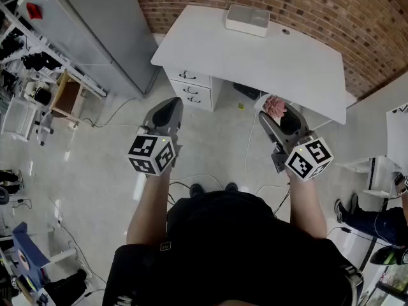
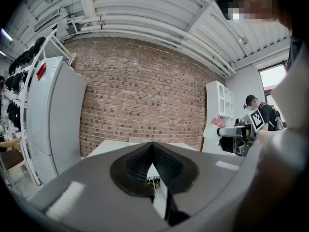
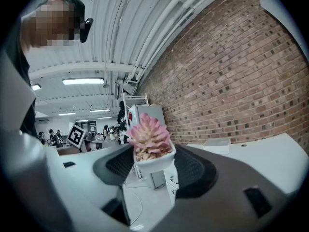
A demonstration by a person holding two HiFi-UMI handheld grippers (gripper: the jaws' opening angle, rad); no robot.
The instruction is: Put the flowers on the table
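We hold the left gripper (image 2: 152, 149) clenched on nothing, its two pads pressed together. The right gripper (image 1: 278, 113) grasps the small white pot (image 3: 153, 161) by its sides with the jaws spread wide, and the pink flowers (image 3: 148, 133) stand upright above the pads. So the flowers are in the air on our right side, not yet on the table (image 1: 255, 59). The table lies straight ahead of the pot, and its near edge looks closer to the right gripper than to the left one. We judge that the pot must go forward over this edge, then down. At the far edge a flat white box (image 1: 247, 19) lies by the brick wall (image 1: 331, 11).
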